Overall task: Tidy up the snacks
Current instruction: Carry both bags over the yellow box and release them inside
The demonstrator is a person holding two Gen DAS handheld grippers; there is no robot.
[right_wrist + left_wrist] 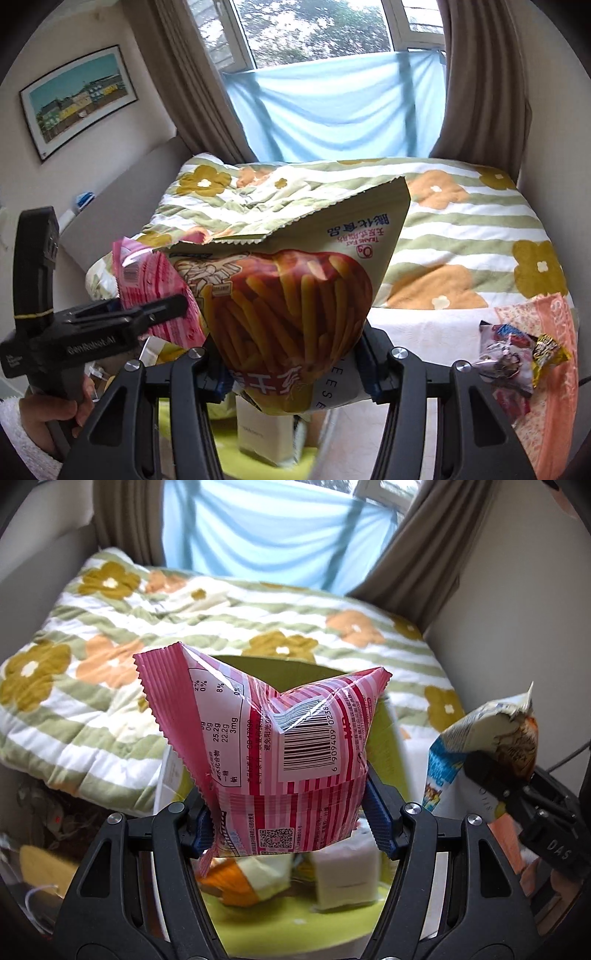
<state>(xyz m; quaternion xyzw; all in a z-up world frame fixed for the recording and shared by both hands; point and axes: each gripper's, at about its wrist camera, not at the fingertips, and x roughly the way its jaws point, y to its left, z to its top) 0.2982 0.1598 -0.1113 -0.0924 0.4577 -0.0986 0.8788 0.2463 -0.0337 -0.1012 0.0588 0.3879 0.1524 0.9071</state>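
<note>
Over green bin (391, 734), both claws tilted down, left claw (291, 812) w/ pink packet (280, 738), right claw (291, 365) w/ fries bag (291, 295)

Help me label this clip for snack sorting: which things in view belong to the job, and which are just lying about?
Part of the job:
- pink striped snack packet, clamped in the left gripper
- fries snack bag, clamped in the right gripper
- green bin holding snacks
- loose wrapped snacks

Lying about:
- floral quilt
- framed picture
- blue cloth

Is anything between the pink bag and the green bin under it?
Nothing visible blocks it. The pink bag, clamped in the left gripper, hangs over the green bin; below it lie only snacks already inside, a white box and an orange pack.
</note>
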